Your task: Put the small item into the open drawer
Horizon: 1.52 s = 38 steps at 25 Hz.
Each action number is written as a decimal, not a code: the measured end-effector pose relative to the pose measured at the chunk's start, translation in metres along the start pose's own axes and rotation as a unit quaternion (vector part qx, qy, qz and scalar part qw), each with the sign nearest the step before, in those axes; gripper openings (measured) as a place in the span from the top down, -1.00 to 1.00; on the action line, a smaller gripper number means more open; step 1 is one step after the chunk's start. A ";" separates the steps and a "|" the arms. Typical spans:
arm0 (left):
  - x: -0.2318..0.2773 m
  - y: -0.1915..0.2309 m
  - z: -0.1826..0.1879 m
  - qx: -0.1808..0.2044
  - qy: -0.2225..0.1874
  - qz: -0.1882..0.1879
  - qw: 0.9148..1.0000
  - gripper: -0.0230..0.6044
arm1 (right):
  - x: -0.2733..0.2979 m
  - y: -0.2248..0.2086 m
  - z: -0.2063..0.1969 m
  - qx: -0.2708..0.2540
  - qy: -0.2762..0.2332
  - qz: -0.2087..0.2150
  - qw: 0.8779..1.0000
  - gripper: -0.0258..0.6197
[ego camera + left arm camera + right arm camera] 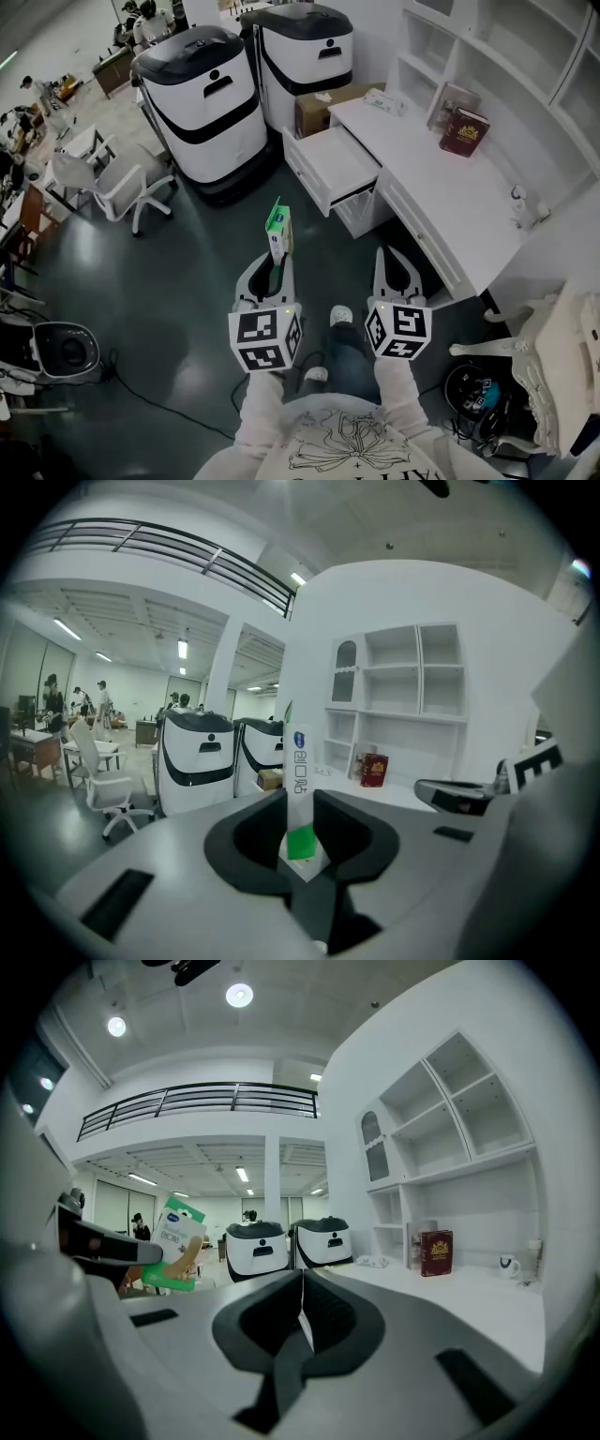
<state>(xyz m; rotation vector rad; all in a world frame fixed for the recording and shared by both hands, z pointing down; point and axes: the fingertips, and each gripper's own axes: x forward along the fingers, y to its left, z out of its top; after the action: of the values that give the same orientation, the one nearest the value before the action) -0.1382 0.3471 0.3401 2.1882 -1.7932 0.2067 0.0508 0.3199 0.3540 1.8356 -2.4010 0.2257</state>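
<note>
A small green-and-white box [278, 228] stands upright between the jaws of my left gripper [274, 265], which is shut on its lower end. In the left gripper view the box [299, 761] rises out of the left gripper [301, 803], edge-on to the camera. My right gripper [389, 269] floats beside it to the right, jaws closed together with nothing between them [302, 1309]. From the right gripper view the box [174, 1245] shows at the left. The open drawer [330, 165] juts from the white desk [441, 202], ahead of both grippers and empty.
Two white-and-black machines [202, 103] [302, 56] stand beyond the drawer, with a cardboard box [314, 111] beside them. A red book [464, 131] leans on the desk. An office chair [117, 183] is at the left, a white ornate chair [553, 361] at the lower right.
</note>
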 end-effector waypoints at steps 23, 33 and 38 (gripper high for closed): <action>0.252 -0.001 0.067 -0.002 0.000 0.051 0.999 0.67 | 0.267 -0.115 0.042 0.013 -0.002 0.060 0.998 0.91; 0.313 0.007 0.063 -0.011 0.035 0.055 0.998 0.67 | 0.323 -0.134 0.029 0.020 0.030 0.058 0.998 0.91; 0.349 0.017 0.067 -0.012 0.042 0.047 0.998 0.67 | 0.357 -0.140 0.027 0.020 0.036 0.053 0.998 0.91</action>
<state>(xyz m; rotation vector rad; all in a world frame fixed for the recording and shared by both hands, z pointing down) -0.0874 -0.0028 0.3838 2.0492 -1.8430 0.2925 0.0926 -0.0600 0.3977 1.6863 -2.4639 0.3464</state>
